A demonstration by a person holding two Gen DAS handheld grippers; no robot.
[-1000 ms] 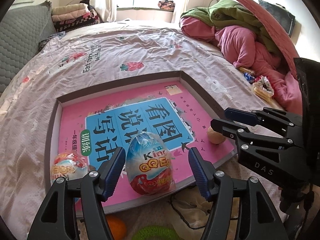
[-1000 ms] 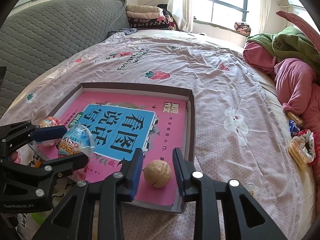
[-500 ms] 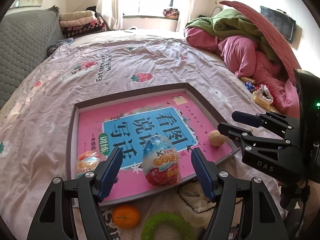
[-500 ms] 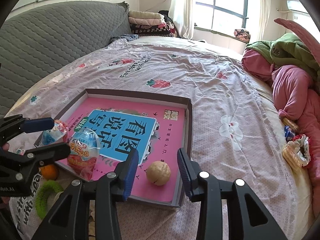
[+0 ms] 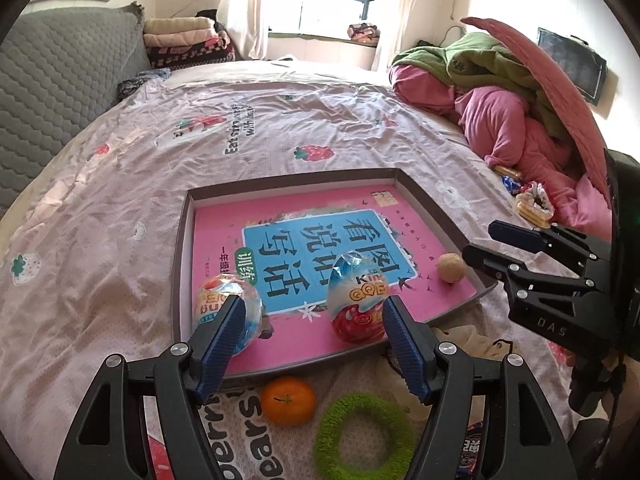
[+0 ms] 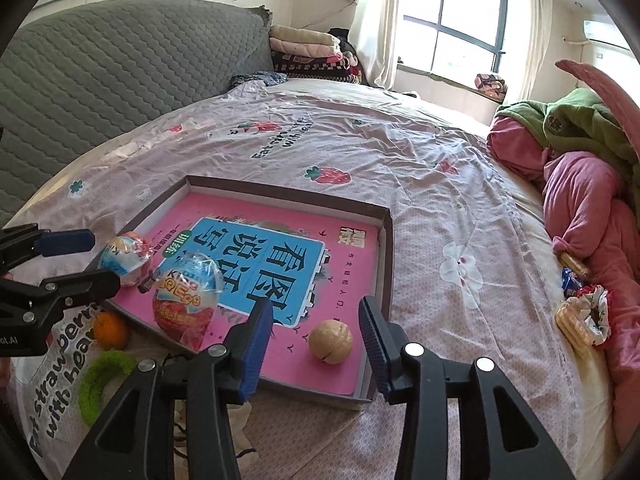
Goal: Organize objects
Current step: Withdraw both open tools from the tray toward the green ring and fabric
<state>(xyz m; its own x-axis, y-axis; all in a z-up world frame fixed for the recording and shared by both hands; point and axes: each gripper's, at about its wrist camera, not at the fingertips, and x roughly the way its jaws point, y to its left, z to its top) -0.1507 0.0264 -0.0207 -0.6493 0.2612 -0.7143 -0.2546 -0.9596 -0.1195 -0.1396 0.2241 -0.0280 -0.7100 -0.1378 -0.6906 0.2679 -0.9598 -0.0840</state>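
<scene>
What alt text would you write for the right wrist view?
The right gripper, opening and empty, hovers above a walnut in a shallow box on a bed. Two wrapped toy eggs stand further left in the box.

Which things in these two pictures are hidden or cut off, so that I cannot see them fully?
- Left wrist view: the second wrapped egg is partly behind the left claw's finger.
- Left wrist view: the green ring is partly covered by the other finger.
- Right wrist view: the orange is partly behind the tray.
- Both views: the small print on the pink book is too small to read.
</scene>
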